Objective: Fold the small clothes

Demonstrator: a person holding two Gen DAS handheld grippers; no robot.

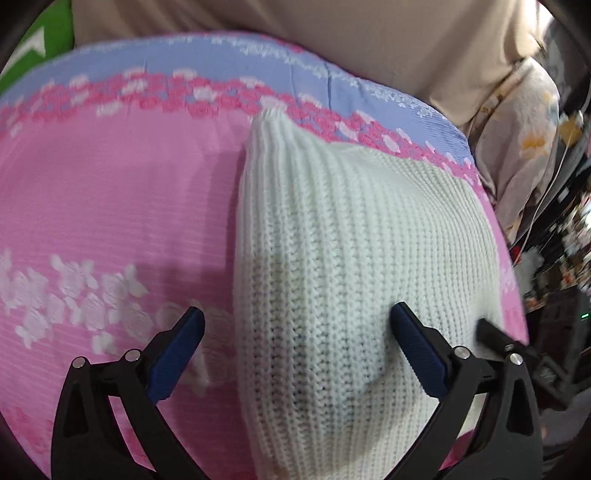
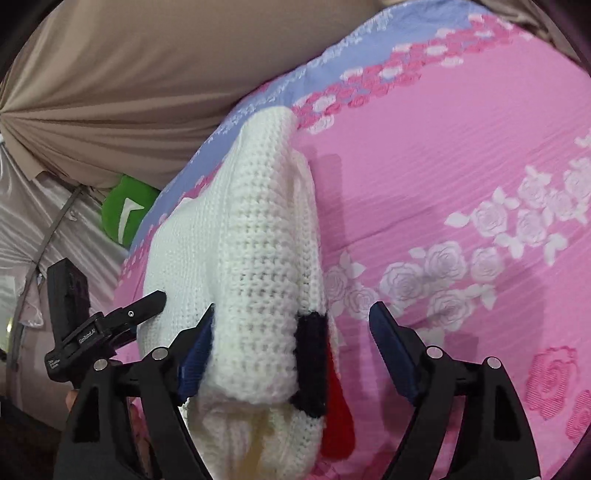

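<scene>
A small white knit garment (image 1: 351, 266) lies folded on a pink floral bedsheet (image 1: 110, 206). My left gripper (image 1: 295, 325) is open, its blue-padded fingers (image 1: 417, 347) straddling the garment's near left edge. In the right wrist view the same garment (image 2: 251, 258) shows a black patch (image 2: 312, 362) and a red patch (image 2: 338, 424) at its near end. My right gripper (image 2: 295, 325) is open over that end, with its left finger (image 2: 195, 347) against the knit. The left gripper's tip (image 2: 144, 306) shows at the garment's far side.
The sheet has a blue border (image 1: 258, 62) along the far edge, with beige fabric (image 1: 332, 29) behind it. A green object (image 2: 125, 210) sits beyond the bed edge. Patterned cloth and clutter (image 1: 535, 147) lie off the bed's right side.
</scene>
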